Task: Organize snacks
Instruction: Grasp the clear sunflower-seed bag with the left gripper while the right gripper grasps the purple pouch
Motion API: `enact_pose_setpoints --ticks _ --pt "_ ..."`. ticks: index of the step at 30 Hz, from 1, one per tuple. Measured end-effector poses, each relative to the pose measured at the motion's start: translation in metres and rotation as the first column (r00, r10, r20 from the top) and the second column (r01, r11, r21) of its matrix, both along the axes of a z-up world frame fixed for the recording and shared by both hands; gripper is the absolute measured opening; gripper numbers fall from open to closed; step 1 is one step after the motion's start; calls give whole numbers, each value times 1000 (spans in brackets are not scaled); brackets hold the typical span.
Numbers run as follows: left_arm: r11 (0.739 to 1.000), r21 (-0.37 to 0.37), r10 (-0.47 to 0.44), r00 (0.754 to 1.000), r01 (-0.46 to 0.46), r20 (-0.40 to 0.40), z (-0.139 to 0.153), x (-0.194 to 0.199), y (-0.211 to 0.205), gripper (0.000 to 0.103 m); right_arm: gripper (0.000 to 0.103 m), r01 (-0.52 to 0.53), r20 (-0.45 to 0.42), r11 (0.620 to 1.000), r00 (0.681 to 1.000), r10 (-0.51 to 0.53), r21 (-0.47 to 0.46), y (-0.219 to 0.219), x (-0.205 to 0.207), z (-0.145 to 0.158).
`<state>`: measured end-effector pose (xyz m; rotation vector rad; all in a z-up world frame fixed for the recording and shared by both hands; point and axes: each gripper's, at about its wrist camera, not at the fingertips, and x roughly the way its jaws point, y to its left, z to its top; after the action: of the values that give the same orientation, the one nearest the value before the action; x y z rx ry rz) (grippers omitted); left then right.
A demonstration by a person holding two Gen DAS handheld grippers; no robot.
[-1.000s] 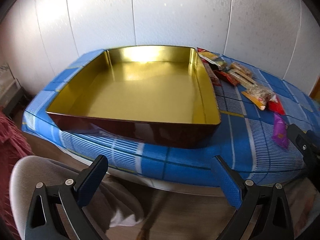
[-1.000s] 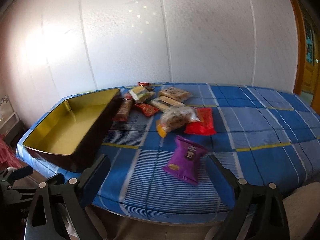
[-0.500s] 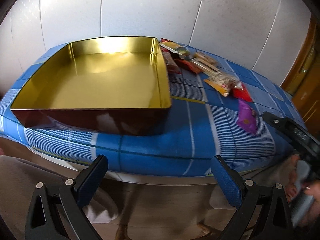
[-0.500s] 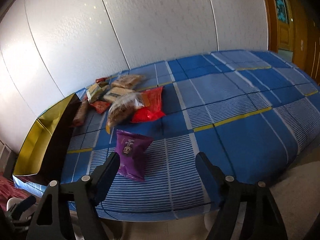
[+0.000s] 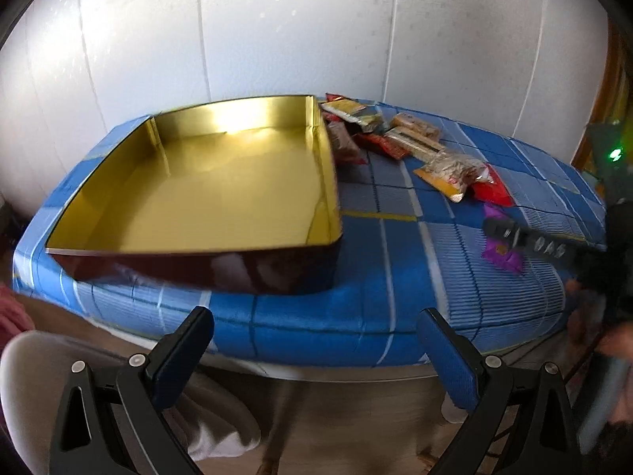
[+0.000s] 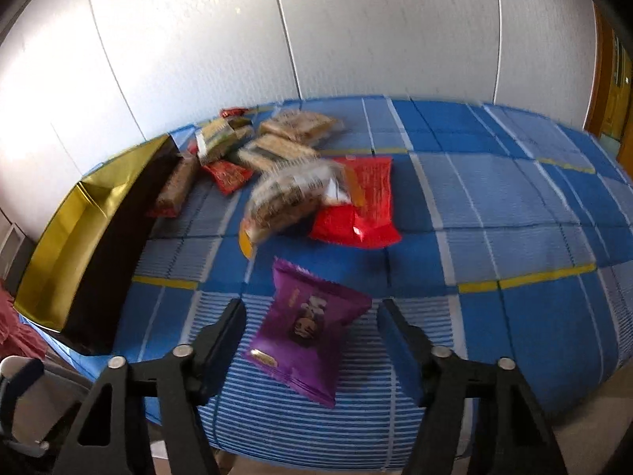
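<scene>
A purple snack packet (image 6: 306,326) lies on the blue checked table, between the open jaws of my right gripper (image 6: 310,318), which has not closed on it. Beyond it lie a clear packet of biscuits (image 6: 290,196), a red packet (image 6: 362,204) and several more snacks (image 6: 253,142). A gold-lined tin tray (image 5: 221,186) with dark outer walls stands empty at the table's left; its edge shows in the right wrist view (image 6: 79,229). My left gripper (image 5: 312,332) is open and empty, off the table's front edge. The right gripper's finger (image 5: 534,243) crosses the purple packet (image 5: 500,251).
The table (image 5: 379,269) stands against a white panelled wall (image 6: 356,31). A grey chair back (image 5: 35,380) is below the left gripper. A wooden door (image 6: 617,91) is at the far right. Bare cloth lies right of the snacks (image 6: 514,206).
My right gripper has moved forward and left, so the purple packet now lies between its jaws. My left gripper's view has swung, and the tray sits further left and higher.
</scene>
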<state>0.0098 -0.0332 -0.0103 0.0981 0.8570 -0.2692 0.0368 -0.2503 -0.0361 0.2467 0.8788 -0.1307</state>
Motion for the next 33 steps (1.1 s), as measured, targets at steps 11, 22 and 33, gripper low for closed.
enact_pose_setpoints --ticks 11,22,33 --pt "985 -22 -168 986 168 12 26 62 -73 103 43 124 1 990 992 -124 61 -51 -14 -2" --pt "923 -10 -384 918 385 -103 7 142 -163 97 43 164 13 982 986 -166 92 -68 -17 -1" --pt "846 41 -524 843 532 -121 -17 151 -195 68 43 148 34 982 988 -153 113 -69 -21 -2"
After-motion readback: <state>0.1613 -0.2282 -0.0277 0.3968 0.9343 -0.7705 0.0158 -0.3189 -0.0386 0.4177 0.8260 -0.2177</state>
